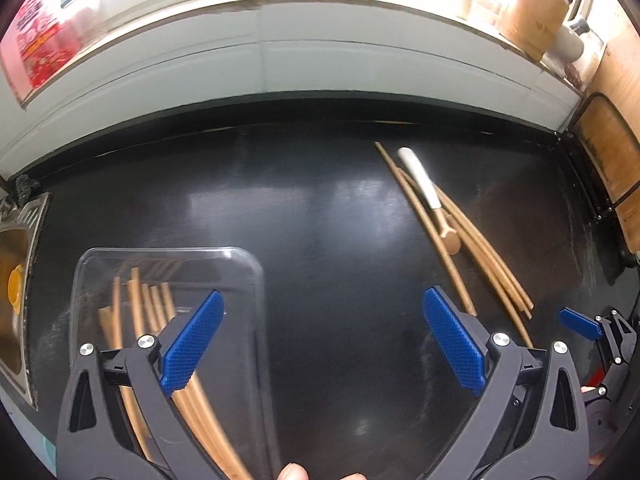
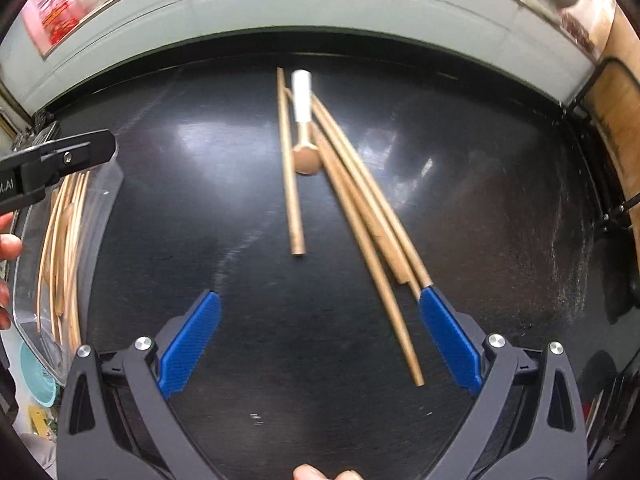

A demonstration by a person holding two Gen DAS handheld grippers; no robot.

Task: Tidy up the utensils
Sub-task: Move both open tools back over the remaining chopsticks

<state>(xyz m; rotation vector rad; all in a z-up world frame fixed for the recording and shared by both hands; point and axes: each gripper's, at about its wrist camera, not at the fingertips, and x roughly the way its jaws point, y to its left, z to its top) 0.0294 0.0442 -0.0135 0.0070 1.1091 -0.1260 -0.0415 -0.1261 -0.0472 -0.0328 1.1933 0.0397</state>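
Blue-padded and spread wide, empty: right gripper [image 2: 320, 340], low over the dark countertop [image 2: 200, 220], nothing between the pads. Just beyond, the loose wooden chopsticks [image 2: 372, 216], fanned and overlapping, nearest ends almost at the right-hand pad. One stick apart from the fan, straighter, a little to its left. Farther along the pile, a small wooden spoon [image 2: 306, 156] with a white handle, bowl resting against the sticks, handle pointing toward the white backsplash.

Left of the pile, well apart: clear plastic tray [image 1: 256, 280], already holding a bundle of sorted chopsticks [image 1: 156, 308] laid lengthwise. Left gripper [image 1: 320, 340] above the tray's near right edge, likewise spread and empty. At the far left beyond the tray, a steel sink edge; on the sill behind the backsplash, a yellow sponge and a wooden holder, blurred.

Step in hand, by judgement: mid-transfer, partly done, reaching for the next stick from the pile. Next move calls for lowering over one stick only, closing across its width near the middle, lifting clear of the overlapping neighbours, then carrying left to the tray. Risk: dragging two crossed sticks together, or rolling the spoon.
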